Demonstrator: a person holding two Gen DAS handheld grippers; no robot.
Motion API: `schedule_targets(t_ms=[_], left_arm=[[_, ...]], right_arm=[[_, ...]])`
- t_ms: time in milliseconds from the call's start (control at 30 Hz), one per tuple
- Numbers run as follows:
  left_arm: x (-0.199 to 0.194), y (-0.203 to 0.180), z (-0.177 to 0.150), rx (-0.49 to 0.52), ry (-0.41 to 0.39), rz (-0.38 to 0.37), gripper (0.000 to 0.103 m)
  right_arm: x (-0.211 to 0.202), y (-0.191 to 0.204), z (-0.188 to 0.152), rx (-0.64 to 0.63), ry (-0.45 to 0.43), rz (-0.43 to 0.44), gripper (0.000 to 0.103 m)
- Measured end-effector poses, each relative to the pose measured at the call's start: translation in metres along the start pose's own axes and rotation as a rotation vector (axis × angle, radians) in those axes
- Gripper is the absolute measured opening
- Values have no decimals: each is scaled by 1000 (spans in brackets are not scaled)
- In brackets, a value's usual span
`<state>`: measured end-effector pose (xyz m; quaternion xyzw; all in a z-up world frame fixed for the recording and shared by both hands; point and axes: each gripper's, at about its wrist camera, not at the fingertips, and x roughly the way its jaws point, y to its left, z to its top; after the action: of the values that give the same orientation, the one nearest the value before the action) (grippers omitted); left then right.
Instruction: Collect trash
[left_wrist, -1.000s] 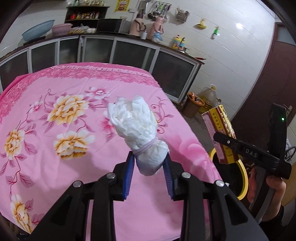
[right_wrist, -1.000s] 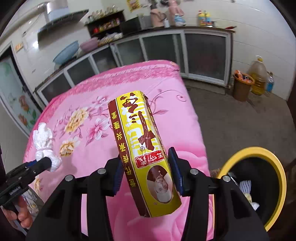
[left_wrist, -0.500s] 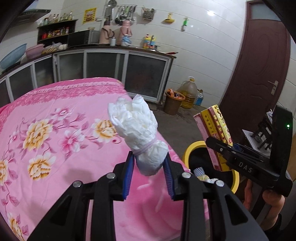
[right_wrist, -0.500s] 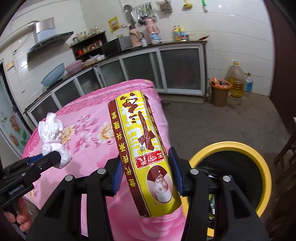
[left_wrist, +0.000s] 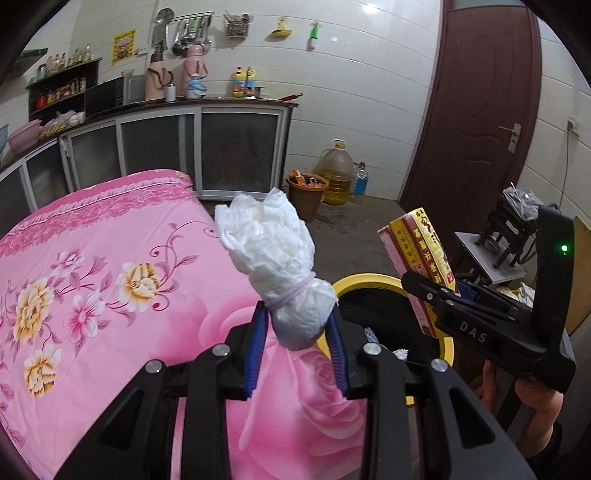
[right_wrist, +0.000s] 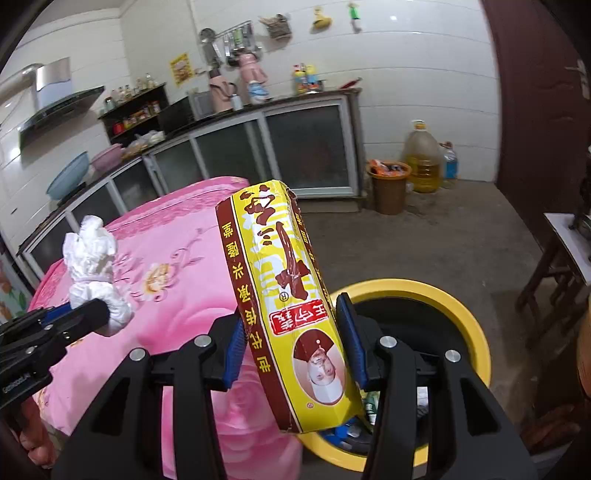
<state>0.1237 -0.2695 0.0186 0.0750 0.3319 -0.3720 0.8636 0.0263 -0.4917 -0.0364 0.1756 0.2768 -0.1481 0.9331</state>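
My left gripper is shut on a white crumpled paper bundle tied with a band, held above the pink table's right edge, just left of the yellow-rimmed bin. My right gripper is shut on a long yellow and red carton, held upright at the bin's left rim. The carton and right gripper show in the left wrist view; the bundle shows in the right wrist view. The bin holds some trash.
The table has a pink floral cloth. Kitchen cabinets stand behind. A brown bucket and oil jug sit on the floor by the wall. A brown door and a small stand are at right.
Both grippers have swung right from over the table toward the bin, each still holding its item. The bin has come closer and larger in both views.
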Motion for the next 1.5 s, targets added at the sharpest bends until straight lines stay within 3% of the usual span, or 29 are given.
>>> schedule_targets(t_ms=[600, 900, 933, 1000, 1033, 1200, 1233, 1333, 1400, 1500], left_arm=[[67, -69, 8, 110, 58, -93, 30], [123, -77, 7, 68, 149, -144, 30], [126, -76, 7, 61, 155, -149, 33], [131, -74, 8, 50, 160, -160, 41], [133, -74, 9, 45, 160, -158, 52], [124, -60, 15, -6, 122, -164, 69], [118, -55, 16, -18, 103, -161, 77], [96, -38, 16, -44, 42, -131, 85], [76, -25, 13, -59, -14, -86, 92], [46, -10, 8, -67, -84, -27, 95]], right_arm=[[20, -88, -28, 142, 77, -141, 45], [48, -108, -38, 199, 162, -178, 50], [50, -109, -38, 201, 166, -181, 51], [55, -113, -39, 209, 178, -190, 67], [55, -112, -39, 211, 179, -194, 68], [53, -119, -36, 222, 179, -243, 67], [49, -120, -35, 226, 170, -246, 67], [32, -119, -31, 219, 129, -271, 69], [22, -118, -28, 232, 93, -288, 87], [5, -109, -28, 225, 29, -351, 91]])
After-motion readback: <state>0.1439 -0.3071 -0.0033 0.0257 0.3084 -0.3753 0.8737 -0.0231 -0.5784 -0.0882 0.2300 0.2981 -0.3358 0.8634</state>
